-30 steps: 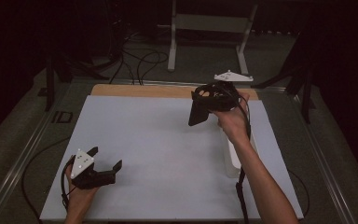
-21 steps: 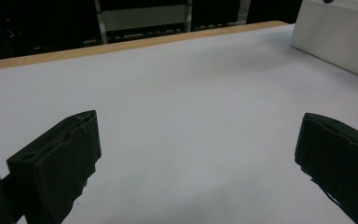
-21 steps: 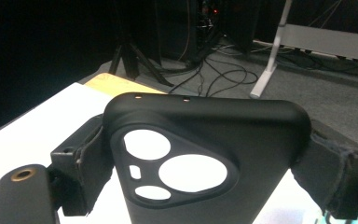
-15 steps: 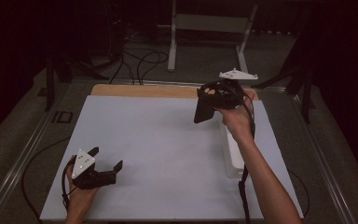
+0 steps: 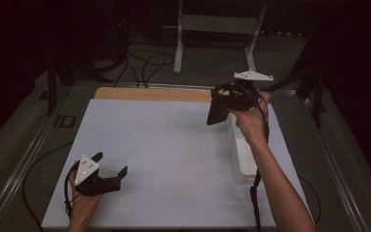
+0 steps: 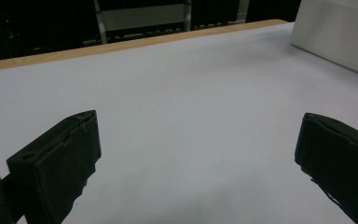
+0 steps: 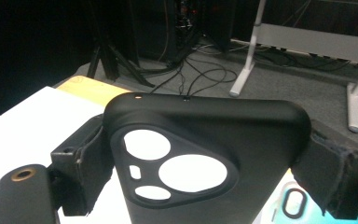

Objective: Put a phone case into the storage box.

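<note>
**Phone case lifted clear of the bin and carried toward the far edge**

While the left gripper [image 5: 110, 177] rests low at the near left of the white table [image 5: 164, 154], its jaws spread wide and holding nothing, the right gripper [image 5: 222, 104] does the work. It is clamped on a black phone case [image 5: 217, 112], and in the right gripper view the two pads press on the case's [image 7: 205, 154] side edges, with the triangular camera cut-out facing the lens.

Compared with a second ago, the right hand [image 5: 251, 121] sits higher and farther back, and has drifted right: the case hung over the open middle-right of the table then, and now it hangs above the far end of the white bin [image 5: 244, 164] that stands along the right side. The grey plate on the gripper, once level with the wooden far edge [image 5: 149, 94] of the table, now shows beyond it. The left gripper has not shifted across the three moments.

My reading is that the case is being raised and turned for transport or inspection, not set down; it touches nothing but the pads. At the lower right of the right gripper view, a pale blue case [image 7: 303, 205] lies inside the bin, which suggests the bin is a store of cases. Next comes choosing a spot; the bare sheet between both grippers offers room.
</note>
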The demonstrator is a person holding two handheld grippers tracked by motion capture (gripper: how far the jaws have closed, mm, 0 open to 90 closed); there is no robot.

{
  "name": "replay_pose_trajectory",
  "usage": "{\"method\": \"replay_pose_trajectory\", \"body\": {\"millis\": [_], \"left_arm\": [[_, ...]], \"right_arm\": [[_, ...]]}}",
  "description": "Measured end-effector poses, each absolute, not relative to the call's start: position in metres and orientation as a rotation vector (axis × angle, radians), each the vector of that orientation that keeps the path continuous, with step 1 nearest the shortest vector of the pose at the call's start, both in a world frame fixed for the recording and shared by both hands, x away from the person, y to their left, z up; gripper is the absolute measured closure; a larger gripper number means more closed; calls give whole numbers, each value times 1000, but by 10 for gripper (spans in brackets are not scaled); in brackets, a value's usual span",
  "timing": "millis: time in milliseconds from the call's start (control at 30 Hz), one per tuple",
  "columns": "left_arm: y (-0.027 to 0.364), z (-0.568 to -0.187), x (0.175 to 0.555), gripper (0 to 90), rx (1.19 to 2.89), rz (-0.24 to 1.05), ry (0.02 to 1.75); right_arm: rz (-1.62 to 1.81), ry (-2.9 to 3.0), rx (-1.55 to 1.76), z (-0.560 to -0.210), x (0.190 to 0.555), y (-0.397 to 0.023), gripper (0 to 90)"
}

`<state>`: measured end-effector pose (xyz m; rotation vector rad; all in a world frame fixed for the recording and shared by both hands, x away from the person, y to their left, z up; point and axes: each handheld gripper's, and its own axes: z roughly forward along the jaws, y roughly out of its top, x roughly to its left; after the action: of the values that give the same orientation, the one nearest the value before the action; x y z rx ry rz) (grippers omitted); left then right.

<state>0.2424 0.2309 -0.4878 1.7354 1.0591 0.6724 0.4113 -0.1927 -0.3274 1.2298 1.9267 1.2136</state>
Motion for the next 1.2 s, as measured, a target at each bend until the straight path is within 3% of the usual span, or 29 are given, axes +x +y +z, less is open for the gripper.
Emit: {"method": "replay_pose_trajectory", "body": {"millis": [1200], "left_arm": [[231, -488, 243, 6, 1737, 675, 1058]], "right_arm": [[1086, 1825, 1348, -330, 425, -235, 136]]}}
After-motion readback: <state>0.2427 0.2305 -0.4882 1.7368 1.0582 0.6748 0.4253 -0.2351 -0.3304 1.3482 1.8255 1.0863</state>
